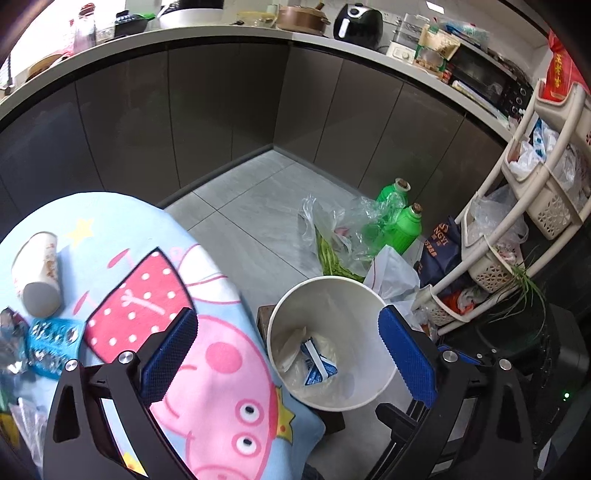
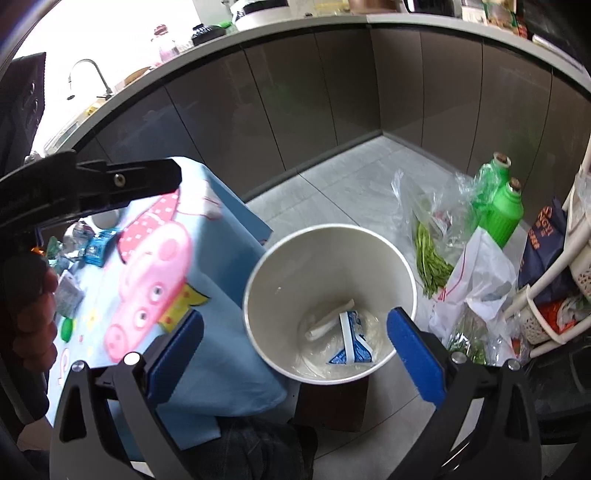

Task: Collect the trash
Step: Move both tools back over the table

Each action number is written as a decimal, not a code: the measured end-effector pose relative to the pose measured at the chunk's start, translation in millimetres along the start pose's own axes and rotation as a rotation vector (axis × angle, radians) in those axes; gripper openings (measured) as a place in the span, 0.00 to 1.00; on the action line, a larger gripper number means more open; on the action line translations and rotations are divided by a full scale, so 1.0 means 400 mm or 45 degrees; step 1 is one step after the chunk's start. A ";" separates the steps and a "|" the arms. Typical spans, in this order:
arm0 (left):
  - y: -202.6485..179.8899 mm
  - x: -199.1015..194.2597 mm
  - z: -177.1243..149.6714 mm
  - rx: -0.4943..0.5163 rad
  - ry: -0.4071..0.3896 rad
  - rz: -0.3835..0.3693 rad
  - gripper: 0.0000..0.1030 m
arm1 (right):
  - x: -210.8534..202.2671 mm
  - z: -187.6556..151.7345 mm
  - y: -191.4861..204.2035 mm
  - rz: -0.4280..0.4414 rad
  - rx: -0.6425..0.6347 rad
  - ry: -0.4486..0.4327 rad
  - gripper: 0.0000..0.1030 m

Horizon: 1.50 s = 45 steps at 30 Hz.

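Left gripper wide open, nothing between the blue pads, hanging over the edge of the cartoon-pig cloth and the white bucket at lower centre of the left wrist view; right gripper likewise wide open and empty, straddling the same bucket at lower centre of its own view. Inside the bucket: blue-and-white wrapper, crumpled white paper, clear plastic film on the bottom. Still on the cloth at lower left: tipped paper cup, blue foil packet, more wrappers at the frame edge, partly cut off. In the right wrist view, the left gripper's black body crosses the upper left, blocking part of the cloth, with a hand at the left edge. Around the bucket, right of frame: two green bottles, clear bag with green stalks, white plastic bag, dark blue bag, cream basket rack stuffed with bags. Grey tiled floor, dark cabinets, cluttered countertop along the top
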<state>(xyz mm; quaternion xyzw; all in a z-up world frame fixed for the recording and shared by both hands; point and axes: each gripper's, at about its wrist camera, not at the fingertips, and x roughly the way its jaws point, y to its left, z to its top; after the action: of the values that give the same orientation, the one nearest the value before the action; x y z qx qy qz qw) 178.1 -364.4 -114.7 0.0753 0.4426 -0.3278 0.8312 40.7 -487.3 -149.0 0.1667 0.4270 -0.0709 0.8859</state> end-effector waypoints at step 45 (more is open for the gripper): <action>0.549 -0.602 -0.509 -0.430 -0.112 0.354 0.91 | -0.041 -0.114 0.712 0.431 -0.591 0.164 0.96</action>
<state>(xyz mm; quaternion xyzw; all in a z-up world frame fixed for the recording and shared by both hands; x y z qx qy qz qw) 77.8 5.2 -83.3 -0.0191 0.4398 -0.1345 0.8878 73.4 -205.3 -96.0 0.0325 0.4532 0.1883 0.8707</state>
